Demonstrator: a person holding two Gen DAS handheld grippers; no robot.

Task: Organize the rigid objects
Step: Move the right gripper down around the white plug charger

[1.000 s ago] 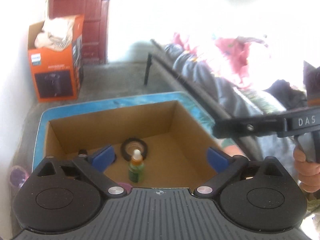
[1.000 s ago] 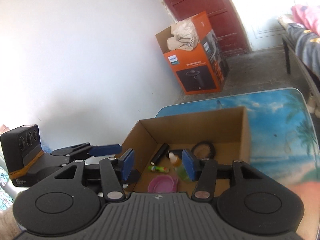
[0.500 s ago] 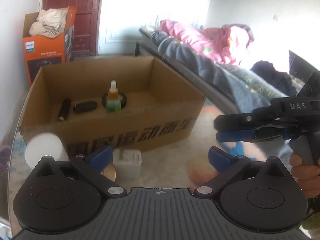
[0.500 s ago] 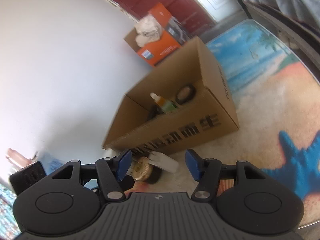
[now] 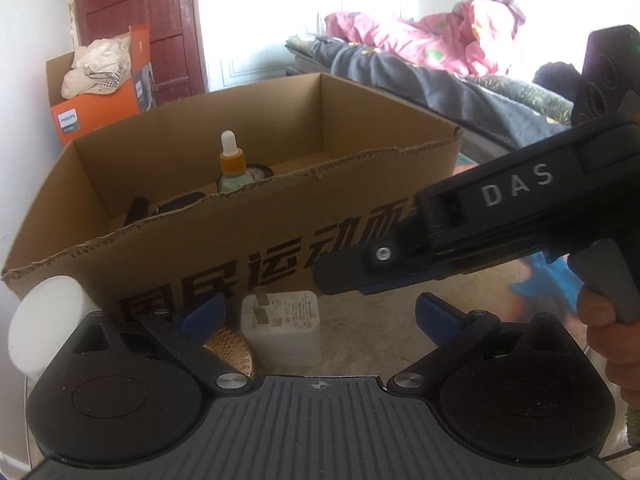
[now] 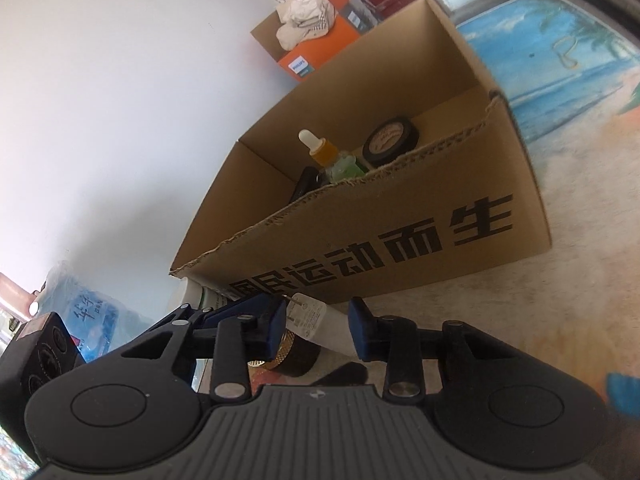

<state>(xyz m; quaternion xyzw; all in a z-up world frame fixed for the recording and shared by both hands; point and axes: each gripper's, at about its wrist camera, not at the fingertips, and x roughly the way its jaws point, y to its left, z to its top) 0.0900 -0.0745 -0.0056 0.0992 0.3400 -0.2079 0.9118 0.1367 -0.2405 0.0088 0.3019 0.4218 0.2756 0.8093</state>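
Cardboard box (image 5: 248,224) on printed tabletop (image 6: 568,64); both tools low in front of it.

Inside the box a dropper bottle (image 5: 231,160) is seen upright, just beside a black tape roll (image 6: 391,141) and a dark object at the left. A white charger (image 5: 285,326) lies on the tabletop against the box's printed front wall, with a gold-and-black knurled jar (image 6: 288,354) beside it and a white cylinder (image 5: 44,332) further left. The left tool (image 5: 318,316) is held open, the charger between its blue pads, untouched. The right tool (image 6: 318,328) is closing, its jaws apart, the charger's end lying between them, ungripped.
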